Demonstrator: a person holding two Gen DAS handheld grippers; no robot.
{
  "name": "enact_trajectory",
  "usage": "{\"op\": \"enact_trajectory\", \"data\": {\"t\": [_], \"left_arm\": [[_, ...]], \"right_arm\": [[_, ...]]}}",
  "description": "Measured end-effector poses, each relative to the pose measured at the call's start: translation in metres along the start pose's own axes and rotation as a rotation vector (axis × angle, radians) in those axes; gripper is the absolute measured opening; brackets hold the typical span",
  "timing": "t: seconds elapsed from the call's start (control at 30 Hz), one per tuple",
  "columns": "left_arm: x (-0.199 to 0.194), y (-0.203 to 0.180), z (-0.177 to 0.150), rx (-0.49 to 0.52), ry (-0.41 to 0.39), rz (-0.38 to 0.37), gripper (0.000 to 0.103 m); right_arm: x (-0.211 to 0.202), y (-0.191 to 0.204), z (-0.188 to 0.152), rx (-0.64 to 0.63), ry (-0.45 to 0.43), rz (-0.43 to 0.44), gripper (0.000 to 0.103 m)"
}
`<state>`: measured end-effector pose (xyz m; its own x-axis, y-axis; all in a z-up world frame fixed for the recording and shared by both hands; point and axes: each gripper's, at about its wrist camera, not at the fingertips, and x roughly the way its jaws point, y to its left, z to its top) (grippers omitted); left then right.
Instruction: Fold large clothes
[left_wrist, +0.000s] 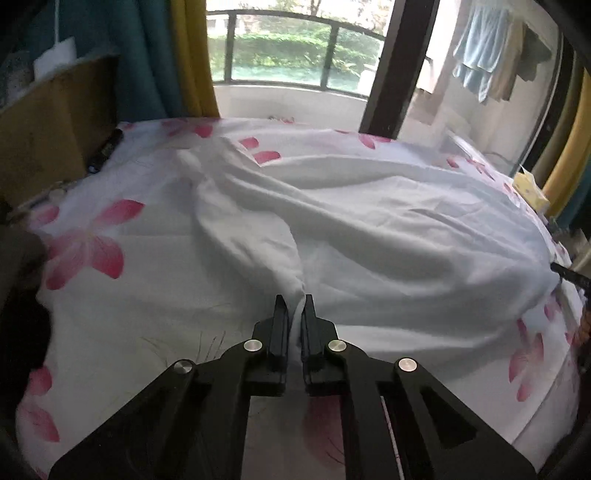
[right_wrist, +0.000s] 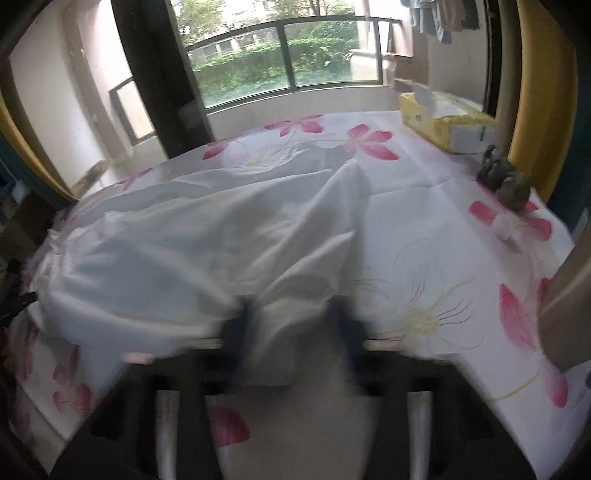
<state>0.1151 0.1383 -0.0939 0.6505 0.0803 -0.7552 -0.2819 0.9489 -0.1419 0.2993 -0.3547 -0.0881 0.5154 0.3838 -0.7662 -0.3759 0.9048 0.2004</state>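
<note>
One flowered sheet (left_wrist: 110, 317) covered the table. One big white cloth (left_wrist: 369, 229) lay bunched across its middle. The left claw (left_wrist: 294, 306) pinched the cloth's near edge. The right claw (right_wrist: 291, 314) was blurry, so I cannot tell its grip. One yellow tissue box (right_wrist: 443, 118) sat far right.

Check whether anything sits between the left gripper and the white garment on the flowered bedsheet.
Nothing visible does. The left gripper is already shut on a bunched edge of the white cloth garment, which spreads over the pink-flowered bedsheet. The yellow tissue box sits off at the bed's far side, clear of the cloth.
</note>
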Motion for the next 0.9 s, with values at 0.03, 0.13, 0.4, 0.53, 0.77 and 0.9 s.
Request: {"op": "enact_trajectory", "data": {"t": [0.03,0.13,0.4,0.53,0.77,0.9], "left_arm": [[-0.004,-0.001,-0.001,0.007,-0.008,-0.001,0.006],[-0.015,-0.003,-0.003,0.007,-0.031,-0.007,0.006],[-0.039,-0.003,-0.009,-0.007,-0.049,-0.023,0.005],[-0.046,-0.007,-0.017,-0.008,-0.050,-0.036,0.005],[-0.058,-0.008,-0.033,-0.018,-0.042,-0.057,0.005],[-0.064,-0.009,-0.043,-0.027,-0.033,-0.071,0.005]], "right_arm": [[0.000,0.002,-0.002,-0.003,0.002,0.013,0.013],[-0.004,0.008,-0.005,-0.024,-0.014,0.010,0.009],[-0.033,0.008,-0.013,-0.039,-0.066,0.015,0.008],[-0.043,0.010,-0.019,-0.048,-0.078,0.005,0.008],[-0.057,0.006,-0.028,-0.043,-0.093,-0.014,0.008],[-0.064,0.004,-0.035,-0.045,-0.093,-0.025,0.007]]}}
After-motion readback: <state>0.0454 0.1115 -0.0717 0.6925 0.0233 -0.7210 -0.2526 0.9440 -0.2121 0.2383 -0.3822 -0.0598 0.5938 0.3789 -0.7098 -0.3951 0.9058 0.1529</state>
